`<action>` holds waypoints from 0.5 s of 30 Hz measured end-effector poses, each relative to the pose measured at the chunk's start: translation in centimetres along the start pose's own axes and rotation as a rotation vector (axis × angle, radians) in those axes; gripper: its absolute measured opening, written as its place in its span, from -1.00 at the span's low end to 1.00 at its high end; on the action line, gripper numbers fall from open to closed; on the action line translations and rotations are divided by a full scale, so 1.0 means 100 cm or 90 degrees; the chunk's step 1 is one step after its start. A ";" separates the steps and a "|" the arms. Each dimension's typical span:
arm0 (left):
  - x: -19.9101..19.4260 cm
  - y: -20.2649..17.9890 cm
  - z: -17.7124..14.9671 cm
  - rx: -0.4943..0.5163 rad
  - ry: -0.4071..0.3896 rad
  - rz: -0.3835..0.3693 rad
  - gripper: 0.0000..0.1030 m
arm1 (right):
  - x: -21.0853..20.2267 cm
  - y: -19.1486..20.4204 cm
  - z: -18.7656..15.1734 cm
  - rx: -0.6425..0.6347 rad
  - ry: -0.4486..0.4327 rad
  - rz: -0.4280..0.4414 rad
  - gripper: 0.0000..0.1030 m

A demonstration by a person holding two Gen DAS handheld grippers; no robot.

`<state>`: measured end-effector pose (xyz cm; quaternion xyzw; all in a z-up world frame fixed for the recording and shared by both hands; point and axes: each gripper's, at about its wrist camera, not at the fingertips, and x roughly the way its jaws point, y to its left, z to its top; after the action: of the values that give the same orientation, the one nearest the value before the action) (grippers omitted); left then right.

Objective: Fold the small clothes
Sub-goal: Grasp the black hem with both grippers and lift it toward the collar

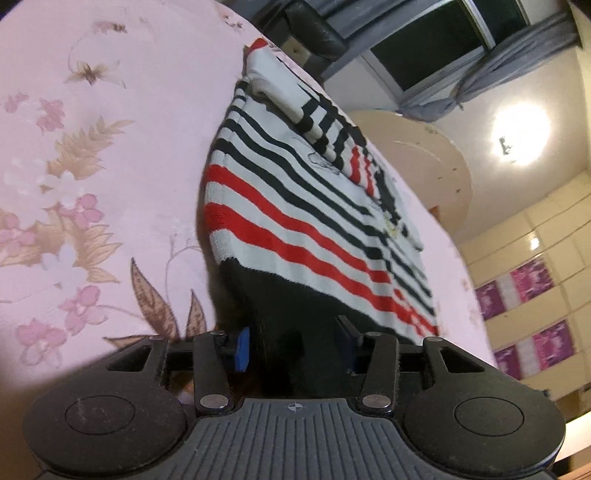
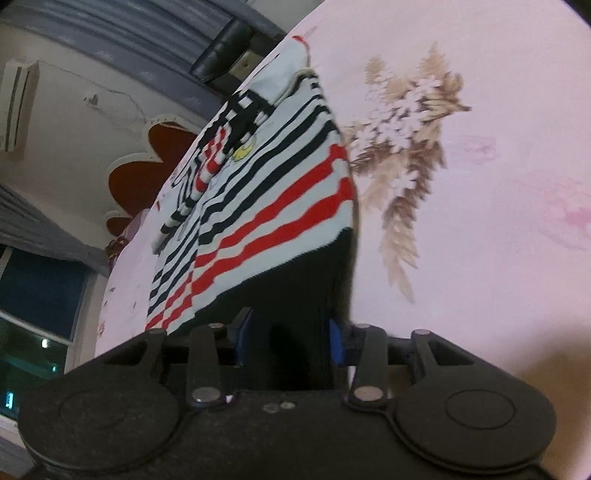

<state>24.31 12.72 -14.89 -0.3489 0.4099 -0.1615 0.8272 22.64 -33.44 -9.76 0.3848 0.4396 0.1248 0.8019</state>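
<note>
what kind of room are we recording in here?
Most likely a home bedroom. The striped garment lies on a pink floral bedsheet, with a padded dark headboard at its far end. Curtained windows and built-in wardrobe doors line the walls.

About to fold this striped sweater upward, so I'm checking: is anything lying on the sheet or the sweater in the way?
Nothing visible does. The striped sweater lies flat on the floral sheet, its black hem between the pads of the left gripper and right gripper; one sleeve lies folded across it.
</note>
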 end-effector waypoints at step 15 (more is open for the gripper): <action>-0.031 -0.005 -0.003 0.004 -0.094 -0.031 -0.91 | -0.037 0.042 0.006 -0.102 -0.087 0.017 -0.87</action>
<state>22.14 13.96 -12.90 -0.3674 0.3384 -0.1566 0.8520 21.54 -32.89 -4.33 0.3330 0.3673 0.1434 0.8565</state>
